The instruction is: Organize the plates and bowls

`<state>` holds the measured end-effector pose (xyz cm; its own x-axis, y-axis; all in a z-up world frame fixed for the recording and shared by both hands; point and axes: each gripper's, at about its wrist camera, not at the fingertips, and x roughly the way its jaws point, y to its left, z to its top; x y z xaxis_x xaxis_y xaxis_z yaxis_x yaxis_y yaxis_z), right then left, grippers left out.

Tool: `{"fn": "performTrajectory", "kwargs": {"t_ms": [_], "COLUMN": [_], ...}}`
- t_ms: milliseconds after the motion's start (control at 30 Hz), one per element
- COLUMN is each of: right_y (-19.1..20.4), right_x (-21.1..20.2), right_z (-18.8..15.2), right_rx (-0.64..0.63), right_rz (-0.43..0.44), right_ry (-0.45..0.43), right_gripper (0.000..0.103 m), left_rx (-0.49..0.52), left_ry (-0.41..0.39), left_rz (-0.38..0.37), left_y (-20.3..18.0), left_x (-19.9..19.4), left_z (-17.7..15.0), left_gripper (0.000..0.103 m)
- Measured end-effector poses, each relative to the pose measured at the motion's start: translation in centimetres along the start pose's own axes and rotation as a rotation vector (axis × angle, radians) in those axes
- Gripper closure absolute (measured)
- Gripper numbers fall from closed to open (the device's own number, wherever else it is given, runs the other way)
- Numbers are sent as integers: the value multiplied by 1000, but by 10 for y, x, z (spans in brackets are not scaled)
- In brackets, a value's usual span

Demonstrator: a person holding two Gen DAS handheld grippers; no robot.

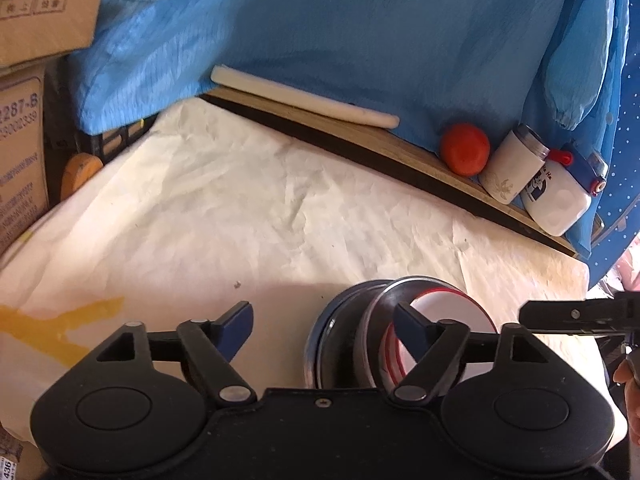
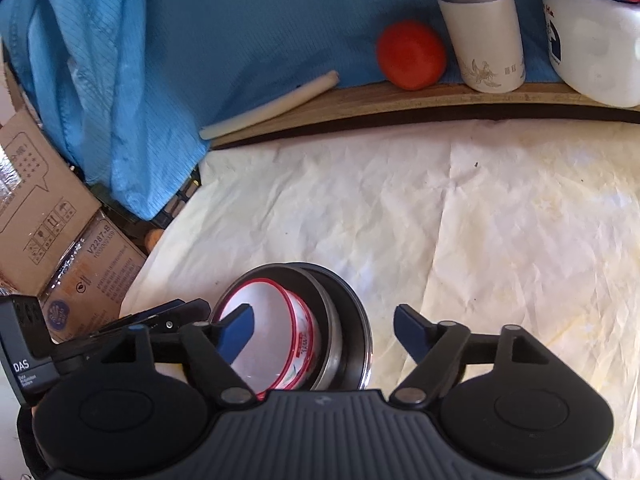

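A nested stack stands on the white paper-covered table: a white bowl with a red rim (image 1: 444, 320) (image 2: 264, 320) sits inside a steel bowl (image 1: 384, 300) (image 2: 332, 336), which sits in a dark blue-rimmed plate or bowl (image 1: 324, 336) (image 2: 356, 320). My left gripper (image 1: 324, 320) is open and empty, its right finger over the stack. My right gripper (image 2: 324, 324) is open and empty, its left finger over the white bowl. The stack lies between the two grippers, close below both.
A wooden ledge (image 2: 400, 100) at the back carries a white roll (image 2: 272, 104), a red tomato (image 2: 412, 54), a white flask (image 2: 480, 36) and a white jug (image 2: 592, 48). Blue cloth (image 1: 360, 20) hangs behind. Cardboard boxes (image 2: 52, 216) stand at the left.
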<state>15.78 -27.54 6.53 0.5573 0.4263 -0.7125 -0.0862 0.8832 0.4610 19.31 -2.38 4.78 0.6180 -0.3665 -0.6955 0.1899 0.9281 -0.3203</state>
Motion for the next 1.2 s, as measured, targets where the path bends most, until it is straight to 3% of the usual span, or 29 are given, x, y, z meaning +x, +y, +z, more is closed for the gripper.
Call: {"fn": "performTrajectory", "kwargs": {"t_ms": [367, 467, 967, 1200], "right_y": [14, 18, 30, 33], "right_x": [-19, -25, -52, -56], "right_z": [-26, -36, -115, -157], "right_rx": [-133, -172, -307, -309], "right_rz": [-19, -38, -153, -223], "right_ry": [-177, -238, -549, -631], "right_gripper": [0, 0, 0, 0], "left_rx": [46, 65, 166, 189], "left_ry": [-112, -165, -366, -388], "left_rz": [23, 37, 73, 92], "left_y": [-2, -4, -17, -18], "left_x": [-15, -20, -46, -55], "left_z": [-11, -17, -67, -95], "left_gripper": [8, 1, 1, 1]}}
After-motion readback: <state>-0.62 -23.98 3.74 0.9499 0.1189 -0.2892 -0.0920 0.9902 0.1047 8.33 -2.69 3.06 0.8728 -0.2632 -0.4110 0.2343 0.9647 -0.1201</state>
